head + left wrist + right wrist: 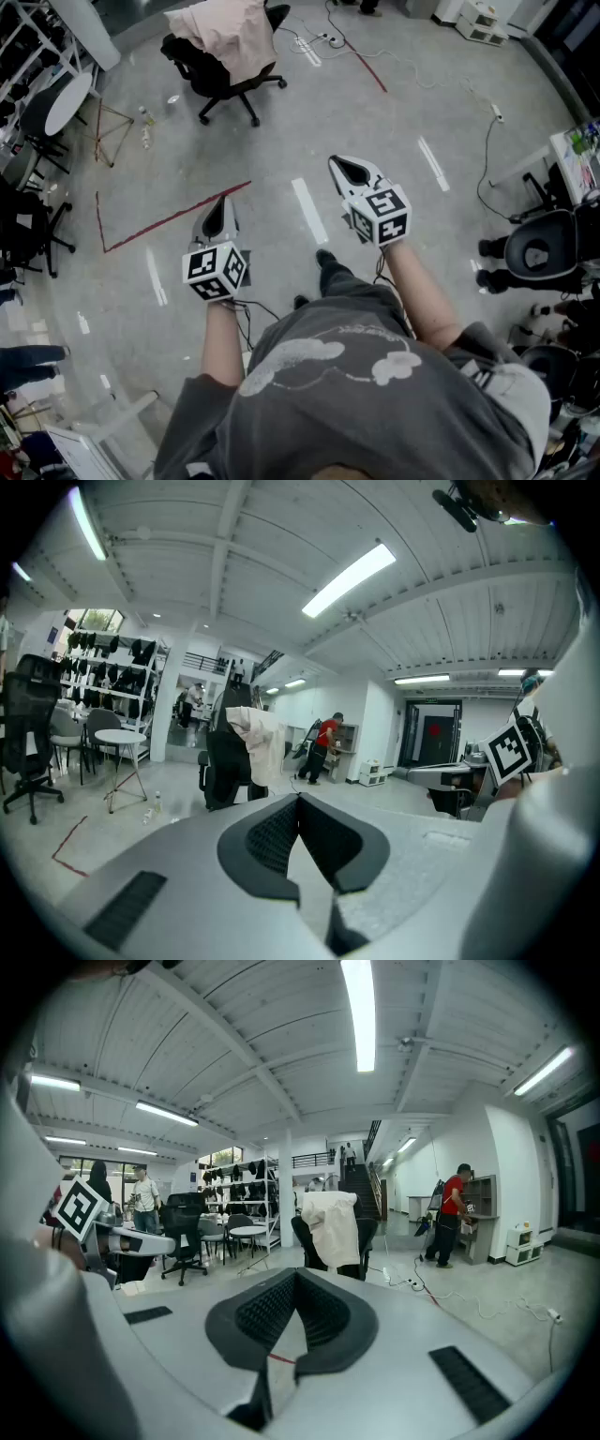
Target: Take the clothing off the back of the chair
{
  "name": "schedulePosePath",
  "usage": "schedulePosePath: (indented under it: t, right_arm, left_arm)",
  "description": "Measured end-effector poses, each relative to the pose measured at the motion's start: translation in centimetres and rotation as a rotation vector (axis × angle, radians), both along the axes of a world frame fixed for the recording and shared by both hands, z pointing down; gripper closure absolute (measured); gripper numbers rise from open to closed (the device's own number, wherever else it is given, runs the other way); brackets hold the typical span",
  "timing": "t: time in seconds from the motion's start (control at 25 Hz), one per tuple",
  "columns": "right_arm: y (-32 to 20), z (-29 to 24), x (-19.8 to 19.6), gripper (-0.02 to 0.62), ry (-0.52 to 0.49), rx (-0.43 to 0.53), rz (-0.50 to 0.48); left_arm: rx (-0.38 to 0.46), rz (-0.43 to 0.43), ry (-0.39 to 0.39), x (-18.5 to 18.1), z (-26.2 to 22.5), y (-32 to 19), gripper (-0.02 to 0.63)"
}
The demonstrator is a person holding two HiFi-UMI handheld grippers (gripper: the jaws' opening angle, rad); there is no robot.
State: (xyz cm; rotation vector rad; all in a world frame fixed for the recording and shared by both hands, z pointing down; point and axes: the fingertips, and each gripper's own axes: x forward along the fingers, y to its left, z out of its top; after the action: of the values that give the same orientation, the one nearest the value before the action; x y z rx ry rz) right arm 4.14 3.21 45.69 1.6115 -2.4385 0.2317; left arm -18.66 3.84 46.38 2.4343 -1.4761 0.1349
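A pale cream garment (230, 36) hangs over the back of a black office chair (211, 75) at the far end of the floor in the head view. Both grippers are held out in the air well short of it, pointing towards it. My left gripper (219, 202) has its jaws together at the tips with nothing in them. My right gripper (348, 169) looks the same, shut and empty. In the left gripper view the garment (259, 744) and chair (221, 772) stand far beyond the left gripper (299, 800). The right gripper view shows the garment (334, 1226) straight ahead past the right gripper (296, 1274).
Red tape lines (169, 220) and white strips mark the concrete floor between me and the chair. Cables and a power strip (311, 49) lie past it. A round white table (67, 99), bottles (145, 127) and more black chairs (30, 225) stand left. A person in red (453, 1213) works far off.
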Motion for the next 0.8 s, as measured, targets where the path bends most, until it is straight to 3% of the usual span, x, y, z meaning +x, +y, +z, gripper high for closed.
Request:
schedulePosePath:
  t: [0.4,0.8]
  right_arm:
    - [0.3,0.5,0.6,0.603,-0.024,-0.028,0.016]
    - [2.0,1.1,-1.2,0.603,-0.105,-0.028,-0.003]
  left_arm:
    - [-0.005,0.002,0.013,0.1,0.4,0.5,0.606]
    - [-0.045,-0.022,0.009,-3.0,1.8,1.9,0.606]
